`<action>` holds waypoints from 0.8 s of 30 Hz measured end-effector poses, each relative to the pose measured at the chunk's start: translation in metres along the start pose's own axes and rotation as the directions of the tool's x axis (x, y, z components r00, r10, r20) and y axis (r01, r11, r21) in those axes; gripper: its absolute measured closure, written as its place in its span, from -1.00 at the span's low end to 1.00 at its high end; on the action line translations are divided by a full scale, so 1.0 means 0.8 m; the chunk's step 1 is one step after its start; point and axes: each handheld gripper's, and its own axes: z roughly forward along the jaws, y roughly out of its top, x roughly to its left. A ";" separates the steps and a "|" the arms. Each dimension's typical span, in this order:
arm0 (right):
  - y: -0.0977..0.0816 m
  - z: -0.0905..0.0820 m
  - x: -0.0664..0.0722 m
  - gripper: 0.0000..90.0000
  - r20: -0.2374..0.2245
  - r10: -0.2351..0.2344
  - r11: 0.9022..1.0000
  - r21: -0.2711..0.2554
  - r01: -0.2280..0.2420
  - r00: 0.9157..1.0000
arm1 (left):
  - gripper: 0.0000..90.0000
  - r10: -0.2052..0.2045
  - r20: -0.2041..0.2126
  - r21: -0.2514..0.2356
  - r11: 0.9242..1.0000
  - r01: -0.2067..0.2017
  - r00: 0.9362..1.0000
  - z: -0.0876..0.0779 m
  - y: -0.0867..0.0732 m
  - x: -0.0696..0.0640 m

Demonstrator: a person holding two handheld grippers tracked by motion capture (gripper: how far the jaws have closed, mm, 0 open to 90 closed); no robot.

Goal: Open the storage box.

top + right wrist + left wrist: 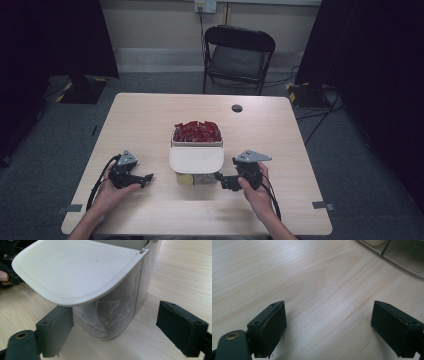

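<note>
Your container (196, 165) sits at desk centre, its white lid (75, 270) partly over the near compartment of pale sachets (107, 312); the far compartment of red packets (197, 131) stands uncovered. Your right gripper (226, 181), at its 4 o'clock, has jaws released, gripping nothing. Your left gripper (145, 179), at 8 o'clock, is likewise released over bare desk (317, 277). Judged: the work on the lid remains unfinished.

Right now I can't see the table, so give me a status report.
Left gripper open, resting on table. Right gripper open, beside clear container, nothing held. White lid half open; red packets behind. Nothing in the way.
</note>
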 end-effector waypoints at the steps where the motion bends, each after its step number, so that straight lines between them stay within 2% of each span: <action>1: 0.001 -0.001 0.000 -0.70 -0.002 -0.001 1.000 0.001 0.001 1.000 | -0.72 0.003 -0.001 0.000 1.000 -0.003 1.000 0.000 0.000 0.000; 24: 0.022 -0.004 -0.007 -0.69 -0.007 0.008 1.000 -0.011 -0.008 1.000 | -0.72 -0.001 0.000 0.000 1.000 0.001 1.000 0.000 0.000 0.000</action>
